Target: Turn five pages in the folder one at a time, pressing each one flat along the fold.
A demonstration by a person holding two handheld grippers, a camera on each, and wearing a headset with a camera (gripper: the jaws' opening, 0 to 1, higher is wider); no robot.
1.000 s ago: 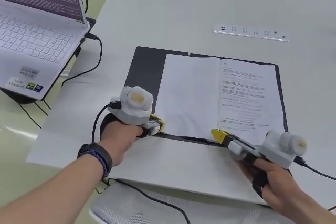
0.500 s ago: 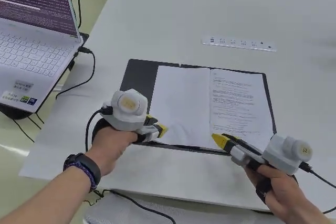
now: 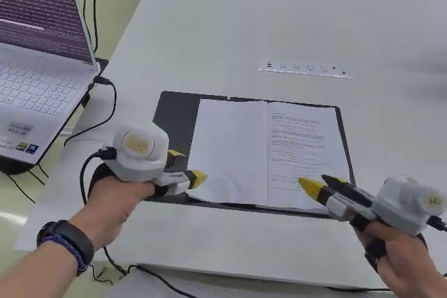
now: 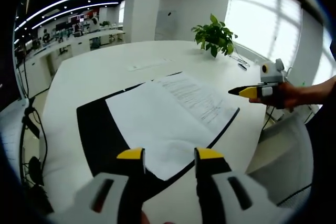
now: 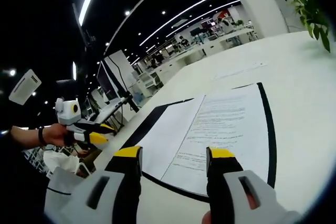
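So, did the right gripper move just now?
Yes. The right gripper shifted right, away from the fold of the folder, across the printed page.

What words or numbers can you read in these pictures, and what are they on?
Nothing here is clear enough to quote.
On the printed page: rows of print, too small to read.
On the laptop screen: pale lines on purple, too blurred to read.
On the laptop stickers: too small to read.
On the white strip: tiny marks, unreadable.
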